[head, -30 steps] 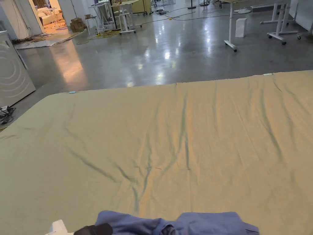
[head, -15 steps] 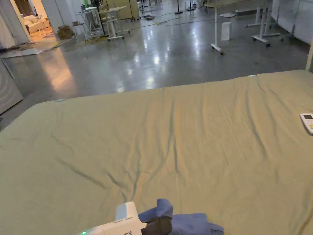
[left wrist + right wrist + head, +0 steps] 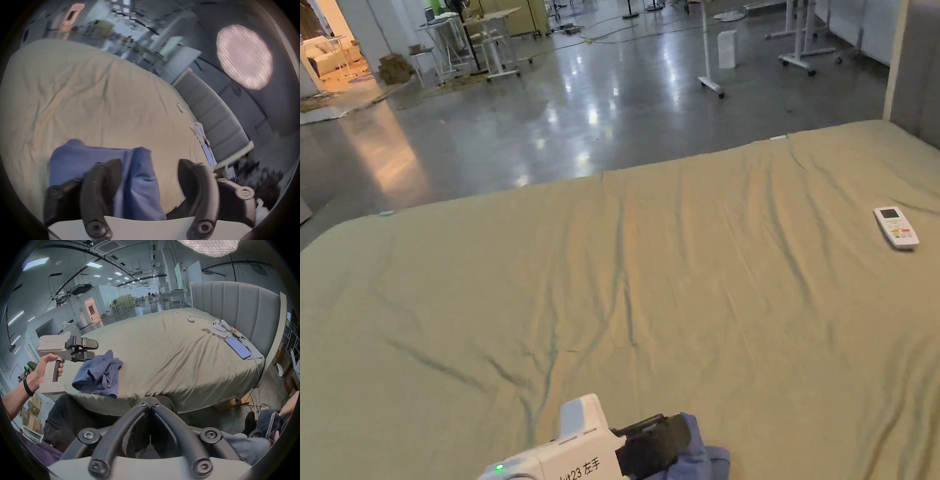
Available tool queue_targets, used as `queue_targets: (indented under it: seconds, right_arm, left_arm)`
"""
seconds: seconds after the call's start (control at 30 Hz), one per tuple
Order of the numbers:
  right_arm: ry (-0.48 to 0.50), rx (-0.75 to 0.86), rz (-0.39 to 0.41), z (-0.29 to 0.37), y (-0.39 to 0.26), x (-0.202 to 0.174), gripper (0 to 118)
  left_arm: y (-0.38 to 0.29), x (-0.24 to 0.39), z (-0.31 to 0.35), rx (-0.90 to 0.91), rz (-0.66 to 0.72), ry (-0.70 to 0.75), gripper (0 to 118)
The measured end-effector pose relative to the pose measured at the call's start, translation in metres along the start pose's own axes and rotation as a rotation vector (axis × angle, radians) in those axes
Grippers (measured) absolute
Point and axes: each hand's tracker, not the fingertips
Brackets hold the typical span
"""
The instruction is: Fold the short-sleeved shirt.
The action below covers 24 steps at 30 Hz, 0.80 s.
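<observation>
While jaws gape empty, left gripper [image 3: 90,349] now raised off crumpled shirt [image 3: 99,374]; right gripper [image 3: 150,404] closed, idle; folding unstarted.

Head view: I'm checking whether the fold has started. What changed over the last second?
The left gripper came up and forward over the shirt at the bed's near edge; its fingers are apart and hold nothing. The camera swung right, so the remote is now in frame. The shirt stayed bunched and unfolded, and the right gripper is shut, off the bed.
</observation>
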Motion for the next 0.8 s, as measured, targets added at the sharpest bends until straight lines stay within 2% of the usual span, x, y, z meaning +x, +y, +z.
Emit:
queue_targets:
  seconds: [0.03,0.17,0.27,0.33,0.4,0.47,0.53,0.63,0.73,0.8]
  right_arm:
    - [0.002,-0.002,-0.001,-0.001,0.000,-0.001,0]
    - [0.014,-0.009,0.006,-0.004,0.001,-0.005,0]
    - [0.011,-0.010,0.021,-0.003,0.002,-0.006,0]
    - [0.008,-0.011,0.021,-0.004,0.002,-0.006,0]
    - [0.007,-0.016,0.020,-0.005,0.004,-0.005,0]
    - [0.014,-0.022,0.020,-0.009,0.008,-0.005,0]
    - [0.030,-0.022,0.030,-0.013,0.014,-0.008,0]
    - [0.122,-0.007,0.032,-0.032,0.029,-0.016,0]
    - [0.240,-0.002,0.014,-0.071,0.053,-0.037,0]
    - [0.353,-0.022,-0.003,-0.111,0.070,-0.057,0]
  left_arm:
    - [-0.001,-0.011,-0.003,-0.015,0.058,0.008,1]
    - [-0.033,-0.030,-0.046,-0.217,0.049,-0.027,1]
    - [-0.061,-0.032,-0.071,-0.279,0.100,-0.023,0]
    - [-0.062,-0.024,-0.076,-0.228,0.115,-0.004,0]
    - [-0.055,-0.011,-0.072,-0.249,0.066,0.029,0]
    - [-0.049,-0.012,-0.067,-0.244,0.006,0.014,1]
    - [-0.040,-0.010,-0.044,-0.190,0.022,-0.030,1]
    - [-0.024,-0.014,0.005,-0.056,0.081,-0.176,1]
    - [-0.019,-0.032,0.055,-0.006,0.082,-0.161,1]
    - [-0.022,-0.047,0.080,0.011,0.105,-0.123,1]
